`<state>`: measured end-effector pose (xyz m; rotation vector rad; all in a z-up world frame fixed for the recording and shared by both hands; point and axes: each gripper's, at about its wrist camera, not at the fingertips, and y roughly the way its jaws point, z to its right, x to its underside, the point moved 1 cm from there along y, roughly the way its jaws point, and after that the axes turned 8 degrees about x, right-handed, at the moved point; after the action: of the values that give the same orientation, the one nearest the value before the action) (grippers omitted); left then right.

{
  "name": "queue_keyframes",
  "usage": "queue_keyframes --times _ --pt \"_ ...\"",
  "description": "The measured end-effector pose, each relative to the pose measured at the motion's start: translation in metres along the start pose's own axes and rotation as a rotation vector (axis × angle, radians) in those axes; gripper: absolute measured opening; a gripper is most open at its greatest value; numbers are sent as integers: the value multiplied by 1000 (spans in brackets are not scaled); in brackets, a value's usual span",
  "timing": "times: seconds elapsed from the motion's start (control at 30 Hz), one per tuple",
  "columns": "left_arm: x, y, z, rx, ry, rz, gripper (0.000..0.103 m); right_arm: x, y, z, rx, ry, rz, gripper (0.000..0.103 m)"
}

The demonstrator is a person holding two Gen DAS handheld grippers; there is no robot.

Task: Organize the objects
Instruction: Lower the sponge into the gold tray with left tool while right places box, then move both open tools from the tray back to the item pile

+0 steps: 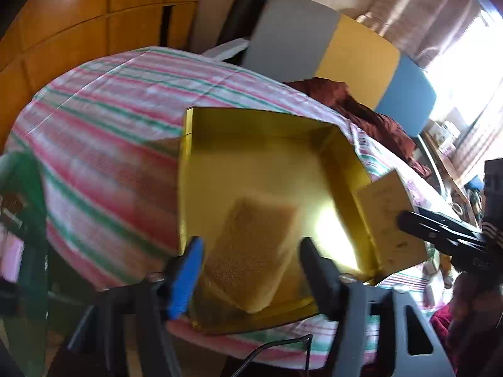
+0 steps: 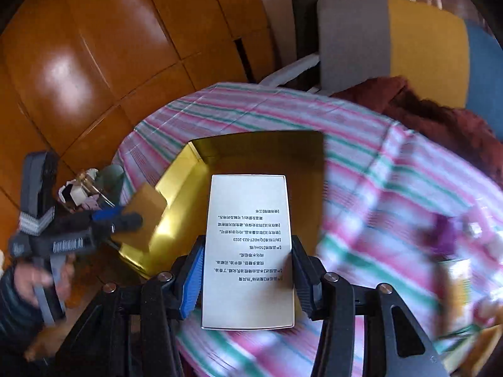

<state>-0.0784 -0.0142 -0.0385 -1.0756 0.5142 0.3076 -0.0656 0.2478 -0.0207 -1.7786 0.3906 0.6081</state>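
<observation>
One gold tray (image 1: 276, 144) with low walls is set on a table covered by a pink, green and white striped cloth (image 1: 103, 144). A tan, speckled packet (image 1: 254, 251) is seen over the tray's near end, between the fingers of the left gripper (image 1: 248, 270); the jaws are spread and neither pad is seen pressing on it, though blur leaves it unclear whether the packet already rests on the tray floor. A pale box (image 2: 248, 251) printed with rows of text is clamped between the pads of the right gripper (image 2: 246, 270) and is held above the tray's right part. In the left wrist view the same box is seen at the tray's right wall.

Crumpled dark red fabric (image 1: 371, 116) is seen at the table's far edge. Behind it, a chair back in grey, yellow and blue panels (image 2: 424, 44) is visible, with glossy wooden cabinet fronts (image 2: 94, 47) further left.
</observation>
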Motion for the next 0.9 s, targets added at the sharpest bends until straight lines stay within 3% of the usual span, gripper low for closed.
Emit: queue_keyframes --times 0.03,0.1,0.17,0.2,0.33,0.4,0.5,0.53,0.63,0.9 --pt "3 -5 -4 -6 -13 14 84 -2 12 -11 -12 18 -15 51" --pt "5 -14 -9 -15 -19 40 86 0 29 -32 -77 23 -50 59" --pt "7 -23 -15 -35 -21 68 86 4 36 -48 -132 22 -61 76" --pt "8 -26 -18 -40 -25 80 86 6 37 -53 -138 17 -66 76" --pt "8 -40 -24 -71 -33 149 86 19 38 -60 -96 -21 -92 76" --pt "7 -50 -20 -130 -5 219 87 26 35 -60 -54 -33 -91 76" --pt "8 -64 0 -231 99 332 103 33 28 -59 12 -45 -61 79" --pt "9 -66 11 -261 152 358 103 34 24 -59 28 -47 -49 81" --pt "9 -60 25 -262 216 343 103 37 12 -60 83 -56 -3 83" --pt "21 -47 56 -174 245 302 103 42 -15 -59 206 -64 100 85"
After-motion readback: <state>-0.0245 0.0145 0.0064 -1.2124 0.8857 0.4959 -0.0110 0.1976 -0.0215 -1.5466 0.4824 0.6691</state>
